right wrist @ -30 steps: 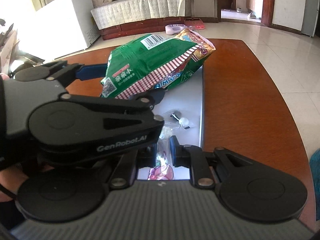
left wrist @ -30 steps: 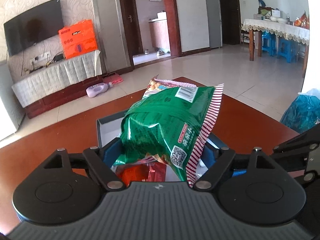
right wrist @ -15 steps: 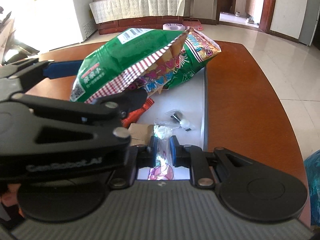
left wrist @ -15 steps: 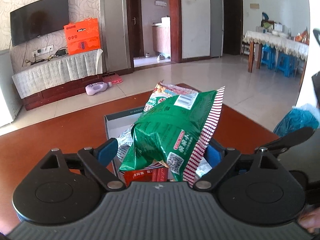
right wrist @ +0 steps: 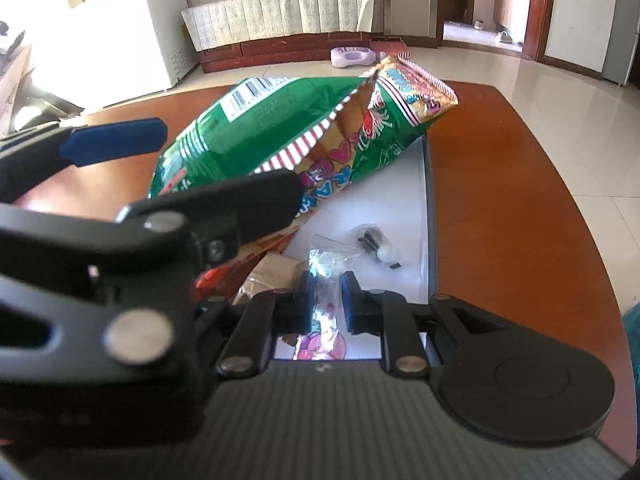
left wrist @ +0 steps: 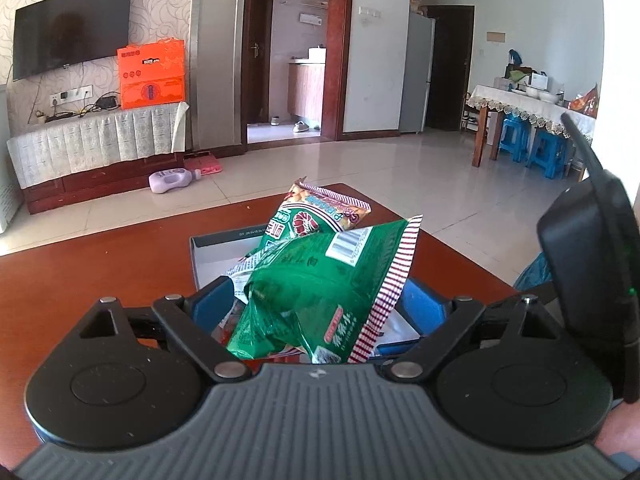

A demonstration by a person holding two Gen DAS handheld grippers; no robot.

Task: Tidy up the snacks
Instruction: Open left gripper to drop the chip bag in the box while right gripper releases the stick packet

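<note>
Green snack bag (left wrist: 320, 292) between spread left gripper (left wrist: 320, 308) fingers, pointing away; right gripper (right wrist: 325, 300) pinching a small clear packet (right wrist: 322, 280).

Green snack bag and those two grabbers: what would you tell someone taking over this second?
Left gripper: jaws wide around the green bag; whether they grip it is unclear.
Right gripper: shut on a clear candy packet, at the near end of the grey box.
Done: the green bag leans on the shrimp-chip bag inside the box; a small packet lies there too.
Left: probably free the green bag, then drop the candy packet in.
</note>
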